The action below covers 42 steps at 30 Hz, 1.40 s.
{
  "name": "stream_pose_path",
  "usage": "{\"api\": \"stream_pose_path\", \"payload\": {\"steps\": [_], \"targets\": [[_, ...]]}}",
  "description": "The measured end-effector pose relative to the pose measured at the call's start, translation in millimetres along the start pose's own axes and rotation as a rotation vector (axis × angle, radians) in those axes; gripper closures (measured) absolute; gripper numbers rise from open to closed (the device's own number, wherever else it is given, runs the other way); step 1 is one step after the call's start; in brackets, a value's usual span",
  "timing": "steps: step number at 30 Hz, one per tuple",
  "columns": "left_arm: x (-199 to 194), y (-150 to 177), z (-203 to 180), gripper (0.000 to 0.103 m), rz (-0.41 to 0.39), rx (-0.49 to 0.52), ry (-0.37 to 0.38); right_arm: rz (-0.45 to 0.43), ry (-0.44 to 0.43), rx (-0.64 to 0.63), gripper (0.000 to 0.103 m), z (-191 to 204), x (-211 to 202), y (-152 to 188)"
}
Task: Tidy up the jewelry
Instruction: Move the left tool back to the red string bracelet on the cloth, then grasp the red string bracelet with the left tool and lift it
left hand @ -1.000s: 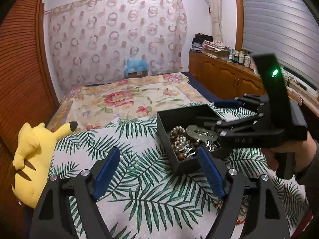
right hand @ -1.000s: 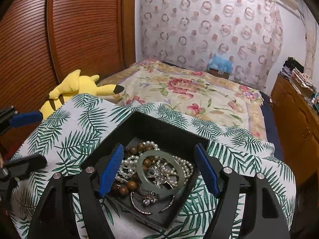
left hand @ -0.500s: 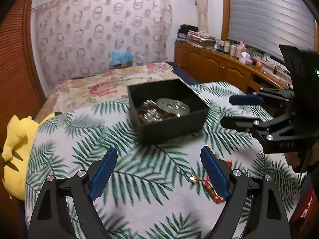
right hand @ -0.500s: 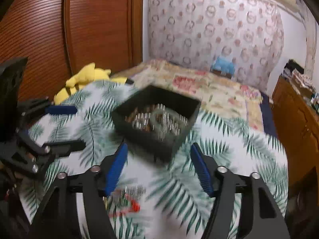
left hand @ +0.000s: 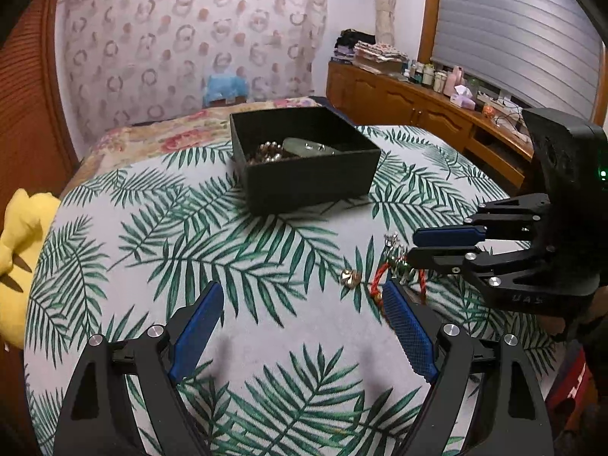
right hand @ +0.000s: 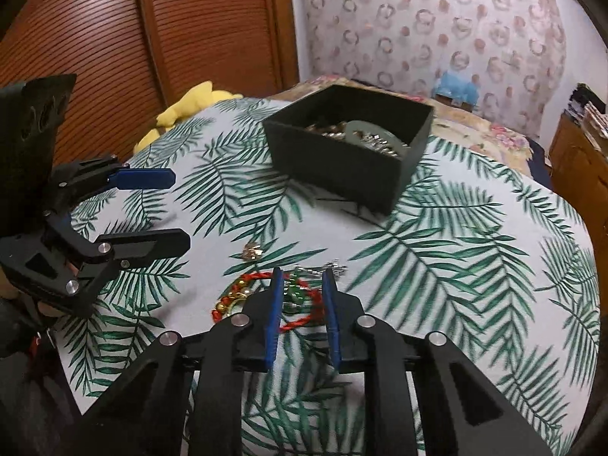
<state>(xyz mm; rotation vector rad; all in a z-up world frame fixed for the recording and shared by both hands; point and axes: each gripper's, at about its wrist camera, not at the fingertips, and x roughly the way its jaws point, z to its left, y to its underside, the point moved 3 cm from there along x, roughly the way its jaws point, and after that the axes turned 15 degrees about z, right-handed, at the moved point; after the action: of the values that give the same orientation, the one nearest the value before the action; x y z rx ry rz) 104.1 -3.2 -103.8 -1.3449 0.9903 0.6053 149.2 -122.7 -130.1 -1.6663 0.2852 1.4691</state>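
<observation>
Red cord bracelet lies crosswise between narrowed right gripper; left gripper released.

You see a palm-leaf cloth, a yellow plush at its left edge, a floral bedspread behind, and a wooden cabinet on the right.

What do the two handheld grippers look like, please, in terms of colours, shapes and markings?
Both are matte black plastic. The left gripper and right gripper each have two angular linkage arms with silver pivot screws and flat fingers faced with textured blue pads. Seen from the left wrist camera, the right unit's tall block-like body carries a small green light and faint embossed lettering, too small to read. No cables show.
</observation>
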Motion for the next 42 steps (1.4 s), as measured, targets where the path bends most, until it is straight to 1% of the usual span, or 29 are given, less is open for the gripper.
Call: {"api": "stream_pose_path", "payload": {"steps": [2, 8, 10, 12, 14, 17, 22, 26, 29, 31, 32, 34, 35, 37, 38, 40, 42], "targets": [[0.9, 1.4, 1.0, 0.021, 0.006, -0.002, -0.002, 0.019, -0.01, 0.006, 0.081, 2.2, 5.3, -3.7], [4.0, 3.4, 0.8, 0.021, 0.016, -0.004, 0.006, 0.055, 0.044, -0.008, 0.081, 8.6, 14.9, -12.8], [4.1, 3.5, -0.8, 0.021, 0.017, -0.001, 0.008, 0.058, 0.055, -0.01, 0.086, 7.6, 15.8, -14.2], [5.0, 3.6, -2.6, 0.021, 0.019, 0.004, 0.009, 0.061, 0.061, -0.013, 0.097, 4.8, 15.8, -14.0], [6.7, 4.4, -4.1, 0.021, 0.023, 0.007, 0.009, 0.058, 0.043, -0.011, 0.097, 2.2, 14.2, -13.8], [9.7, 5.4, -4.3, 0.021, 0.032, 0.005, 0.007, 0.026, 0.044, -0.005, 0.098, -1.1, 5.9, -11.4], [11.7, 4.8, -5.7, 0.021, 0.038, 0.009, 0.007, -0.049, 0.037, 0.015, 0.098, -8.7, -20.7, -8.4], [13.8, 1.0, -6.8, 0.021, 0.04, 0.01, 0.004, -0.085, 0.039, 0.029, 0.098, -14.9, -37.7, -5.9], [14.4, -0.5, -9.0, 0.021, 0.045, 0.011, 0.02, -0.106, 0.049, 0.036, 0.098, -19.2, -48.2, -2.9], [13.2, 1.3, -14.4, 0.022, 0.045, 0.019, 0.044, -0.12, 0.061, 0.041, 0.098, -21.4, -54.8, -1.1], [13.0, 2.3, -17.7, 0.023, 0.045, 0.026, 0.053, -0.125, 0.065, 0.042, 0.098, -22.0, -57.5, -0.3], [15.3, 3.8, -23.2, 0.035, 0.053, 0.036, 0.054, -0.137, 0.071, 0.045, 0.098, -24.0, -63.4, 1.6], [16.9, 4.3, -25.4, 0.037, 0.06, 0.039, 0.058, -0.143, 0.074, 0.047, 0.097, -25.1, -66.6, 3.2], [20.4, 4.7, -29.5, 0.05, 0.072, 0.049, 0.069, -0.148, 0.081, 0.051, 0.097, -26.9, -70.2, 6.2], [22.7, 4.2, -30.9, 0.053, 0.079, 0.053, 0.07, -0.151, 0.086, 0.053, 0.097, -27.2, -71.6, 7.4], [25.3, 3.9, -33.9, 0.063, 0.087, 0.058, 0.078, -0.163, 0.092, 0.058, 0.097, -29.3, -76.5, 9.5], [27.3, 3.9, -36.9, 0.068, 0.093, 0.067, 0.081, -0.177, 0.092, 0.064, 0.097, -30.4, -81.3, 9.3]]}}
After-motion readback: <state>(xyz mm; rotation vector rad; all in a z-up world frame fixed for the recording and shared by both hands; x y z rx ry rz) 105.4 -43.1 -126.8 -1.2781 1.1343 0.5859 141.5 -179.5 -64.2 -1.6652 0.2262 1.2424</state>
